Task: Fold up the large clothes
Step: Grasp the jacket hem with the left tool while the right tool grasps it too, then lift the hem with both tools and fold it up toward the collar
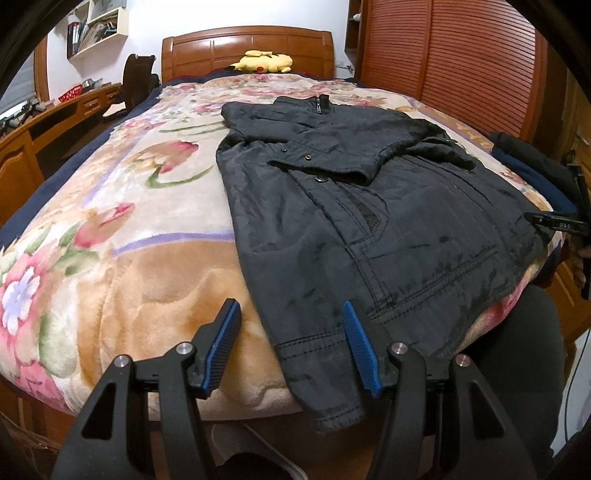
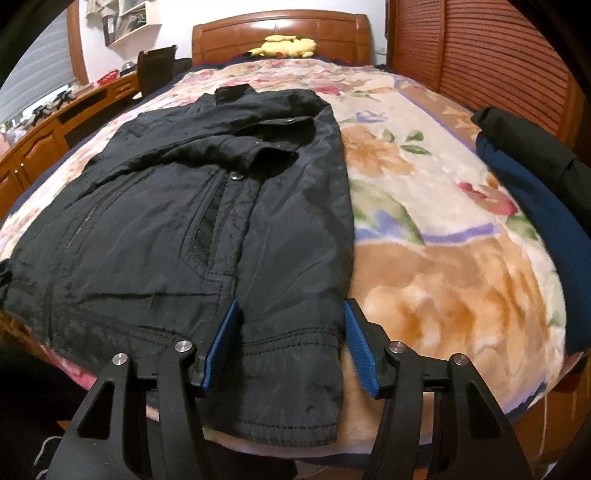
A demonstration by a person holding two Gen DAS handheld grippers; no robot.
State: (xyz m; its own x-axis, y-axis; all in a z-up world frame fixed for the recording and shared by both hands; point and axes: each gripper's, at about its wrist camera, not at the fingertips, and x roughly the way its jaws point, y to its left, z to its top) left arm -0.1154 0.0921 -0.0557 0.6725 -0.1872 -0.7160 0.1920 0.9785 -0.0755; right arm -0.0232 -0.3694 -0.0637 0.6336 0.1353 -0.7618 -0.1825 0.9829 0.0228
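Claws both gape: left claw (image 1: 291, 314) and right claw (image 2: 291, 314) straddle jacket (image 1: 369, 206) hem corners unclamped.

Bedroom around the bed

A floral blanket (image 1: 122, 236) in cream, pink and orange covers the bed, with a navy sheet edge (image 1: 40, 199) showing along its left side. A yellow plush toy (image 1: 263, 62) lies at the far end against the glossy wooden headboard (image 1: 247, 46). Left of the bed, a dark chair (image 1: 137, 75) stands at a long wooden desk (image 1: 55, 122) holding a red basket (image 1: 70, 93) and small clutter too blurred to name. A white wall shelf (image 1: 96, 26) above holds books and papers. A slatted wooden door (image 1: 447, 62) fills the right wall. Folded dark clothes (image 2: 532, 177), black over navy, are piled at the blanket's right edge.
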